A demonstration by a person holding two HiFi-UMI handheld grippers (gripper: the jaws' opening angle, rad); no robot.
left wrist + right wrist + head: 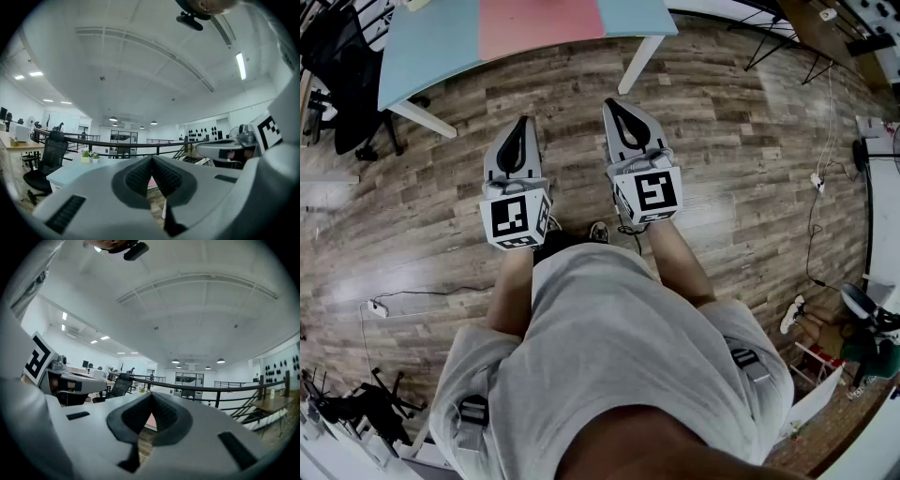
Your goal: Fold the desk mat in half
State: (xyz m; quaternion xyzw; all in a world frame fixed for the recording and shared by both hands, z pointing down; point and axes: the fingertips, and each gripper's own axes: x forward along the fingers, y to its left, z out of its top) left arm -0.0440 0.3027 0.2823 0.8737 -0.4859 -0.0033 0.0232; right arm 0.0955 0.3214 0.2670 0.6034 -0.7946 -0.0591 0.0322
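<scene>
- The left claw (523,122) is closed and empty, pointing level above the wooden floor (722,112)
- The right claw (610,103), at its 3 o'clock, is also shut with nothing between the jaws
- The pink desk mat (539,23) lies flat on the light blue surface (422,52) at 12 o'clock, apart from both claws

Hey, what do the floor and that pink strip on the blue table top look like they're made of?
Floor: wood or wood-look laminate planks, semi-gloss, judging by staggered seams, grain and soft light sheen.
Pink strip: smooth, matte, even colour; possibly a vinyl or faux-leather mat, but too far to tell.
Blue table top: smooth painted or laminated board by its look.
</scene>
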